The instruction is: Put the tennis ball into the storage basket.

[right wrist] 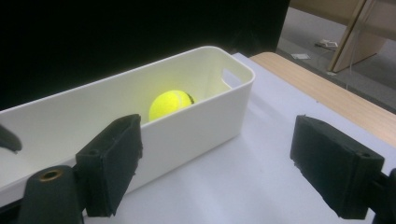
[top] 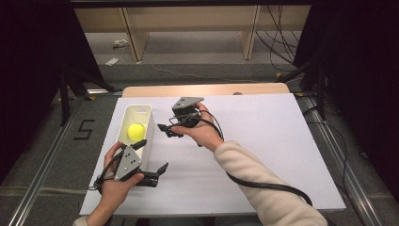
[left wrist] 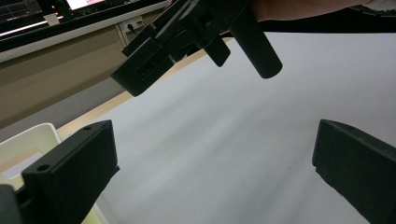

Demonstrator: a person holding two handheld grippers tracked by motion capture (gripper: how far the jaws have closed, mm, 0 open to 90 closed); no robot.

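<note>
A white oblong bin stands at the left of the table with a yellow tennis ball inside it. My left gripper is at the bin's near end, open, with one jaw over the bin's near rim and nothing between the jaws. My right gripper hovers just right of the bin, pointing at it, open and empty. In the right gripper view the bin and the ball lie ahead of the spread jaws. The left gripper view shows the right gripper above the white sheet, with a bin corner at the left.
A white sheet covers the table, with a wooden strip bare along the far edge. A black cable trails from the right gripper across the sheet's near right. Wooden shelf legs and floor cables stand beyond the table.
</note>
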